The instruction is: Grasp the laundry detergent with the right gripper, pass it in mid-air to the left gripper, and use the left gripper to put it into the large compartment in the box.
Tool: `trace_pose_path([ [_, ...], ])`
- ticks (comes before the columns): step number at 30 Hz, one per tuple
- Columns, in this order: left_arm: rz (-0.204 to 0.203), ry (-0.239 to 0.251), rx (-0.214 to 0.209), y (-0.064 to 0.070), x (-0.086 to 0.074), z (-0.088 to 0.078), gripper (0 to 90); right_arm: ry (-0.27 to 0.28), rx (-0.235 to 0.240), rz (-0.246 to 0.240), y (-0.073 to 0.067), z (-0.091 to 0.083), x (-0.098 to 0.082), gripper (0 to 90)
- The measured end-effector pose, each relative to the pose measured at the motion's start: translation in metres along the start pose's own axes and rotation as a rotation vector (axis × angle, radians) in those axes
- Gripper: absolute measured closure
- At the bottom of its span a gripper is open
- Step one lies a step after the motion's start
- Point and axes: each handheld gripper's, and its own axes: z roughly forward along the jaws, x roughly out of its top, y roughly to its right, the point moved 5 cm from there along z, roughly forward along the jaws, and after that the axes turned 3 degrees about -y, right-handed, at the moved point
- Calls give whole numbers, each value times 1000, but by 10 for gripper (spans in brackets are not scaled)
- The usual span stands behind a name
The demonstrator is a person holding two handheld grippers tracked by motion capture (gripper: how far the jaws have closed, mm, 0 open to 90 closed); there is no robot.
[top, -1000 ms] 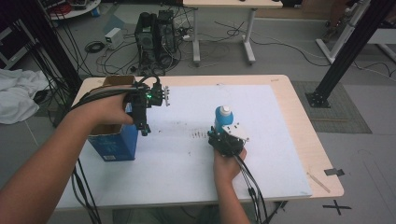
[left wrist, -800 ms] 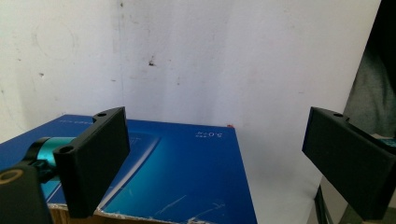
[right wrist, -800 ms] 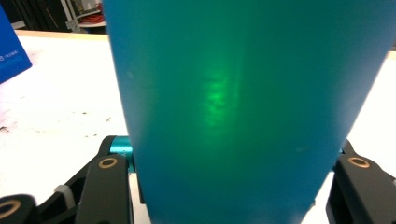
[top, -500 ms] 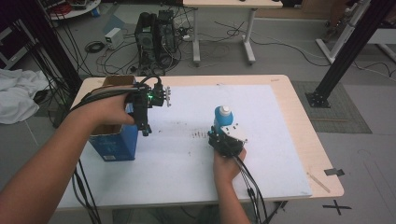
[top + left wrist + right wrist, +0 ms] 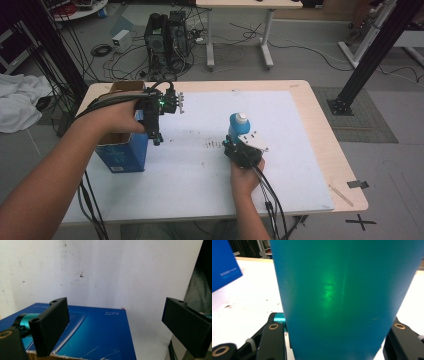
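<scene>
Your right gripper (image 5: 239, 145) had just closed on the bottle (image 5: 237, 126), your left gripper (image 5: 156, 134) hung wide open over the box (image 5: 121, 152); a hasty lift could have slipped the smooth bottle free.

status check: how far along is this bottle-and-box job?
Done: the right claw is shut on the blue bottle, its jaws having just closed around it. The bottle stands upright on the white sheet.
In hand: the left claw hangs open over the blue box, gripping nothing.
Left: probably lifting the bottle and carrying it to the box; it is still apart from it.
</scene>
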Motion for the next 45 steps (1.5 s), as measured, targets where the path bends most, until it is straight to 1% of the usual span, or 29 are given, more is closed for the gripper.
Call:
trace_pose_path([
  [1,1,0,0,0,1,0,74,3,39,-8,0,-3,3,440],
  [2,2,-1,0,0,2,0,74,10,58,-34,1,-4,5,441],
  [4,8,2,1,1,4,-1,74,17,111,-57,1,-6,8,441],
  [5,8,2,1,1,4,-1,74,19,131,-68,1,-8,10,442],
  [6,11,3,1,1,4,-2,74,19,131,-68,1,-8,10,442],
  [7,14,7,2,2,6,-4,74,24,175,-117,2,-9,13,441],
  [8,14,7,2,2,6,-4,74,24,175,-117,2,-9,13,441],
  [9,15,7,-2,3,8,-5,74,4,233,-128,1,-12,15,441],
  [10,15,7,-2,3,8,-5,74,4,233,-128,1,-12,15,441],
  [11,23,12,1,3,9,-6,74,-11,287,-139,0,-15,18,442],
  [14,25,14,0,4,12,-6,74,-17,366,-174,-1,-17,21,442],
  [15,29,11,-1,4,13,-6,74,-31,399,-166,-2,-18,22,442],
  [17,42,8,0,6,15,-8,74,-32,432,-199,-1,-19,24,442],
  [18,42,8,0,6,15,-8,74,-32,432,-199,-1,-19,24,442],
  [19,41,23,-5,8,17,-9,74,-56,475,-212,-2,-23,26,443],
  [20,41,23,-5,8,17,-9,74,-56,475,-212,-2,-23,26,443],
  [21,45,24,-3,9,18,-9,74,-58,516,-233,-2,-26,29,443],
  [22,49,26,-9,10,19,-11,74,-50,540,-237,-1,-27,31,442],
  [23,49,26,-9,10,19,-11,74,-50,540,-237,-1,-27,31,442],
  [25,53,29,-14,11,21,-12,74,-46,605,-267,-2,-30,35,443],
  [26,56,29,-11,12,22,-12,74,-46,605,-267,-2,-30,35,443],
  [29,71,34,-16,16,27,-15,74,-49,680,-316,-6,-34,39,442],
  [30,71,34,-16,16,27,-15,74,-49,680,-316,-6,-34,39,442],
  [31,78,34,-17,18,30,-15,74,-60,721,-327,-9,-36,39,442],
  [32,78,34,-17,18,30,-15,74,-60,721,-327,-9,-36,39,442],
  [33,86,36,-19,19,31,-16,74,-59,749,-348,-12,-36,40,442],
  [34,90,34,-17,20,33,-16,74,-59,749,-348,-12,-36,40,442],
  [35,96,31,-20,21,36,-15,74,-68,781,-359,-14,-36,39,442],
  [45,112,22,-34,26,46,-10,74,-64,864,-403,-28,-33,35,442],
])
